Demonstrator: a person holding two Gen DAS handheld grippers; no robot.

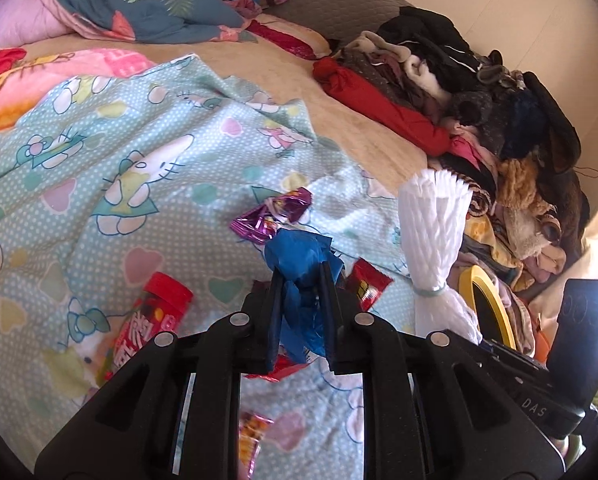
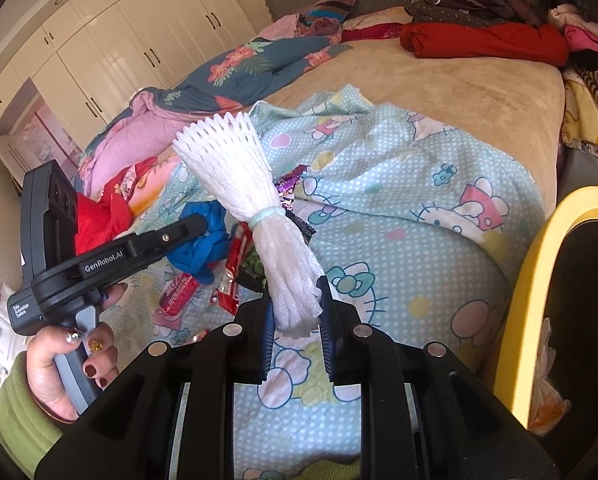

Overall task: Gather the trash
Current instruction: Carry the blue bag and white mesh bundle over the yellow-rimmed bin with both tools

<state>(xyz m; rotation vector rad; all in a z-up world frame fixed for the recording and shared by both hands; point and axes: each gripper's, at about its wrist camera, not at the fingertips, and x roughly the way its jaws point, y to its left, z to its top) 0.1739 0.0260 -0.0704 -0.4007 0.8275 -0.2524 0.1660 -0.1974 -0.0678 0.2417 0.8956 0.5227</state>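
At the right edge of the bed stands a yellow-rimmed bin [image 2: 539, 280] with a dark inside; a bit of crumpled paper [image 2: 549, 392] shows at its rim. The left gripper [image 1: 301, 280] is clamped on one crumpled blue bag [image 1: 299, 256], lifted just above the dotted cartoon sheet [image 1: 119, 168]. The right gripper [image 2: 297, 300] pinches the narrow end of one white foam net [image 2: 243, 172], tied with a pale band and tilted up to the left. Several wrappers lie on the sheet: one purple [image 1: 275, 212], one red [image 1: 367, 284], and a red-capped tube [image 1: 155, 316]. A hand [image 2: 63, 364] in a green sleeve grips the left handle.
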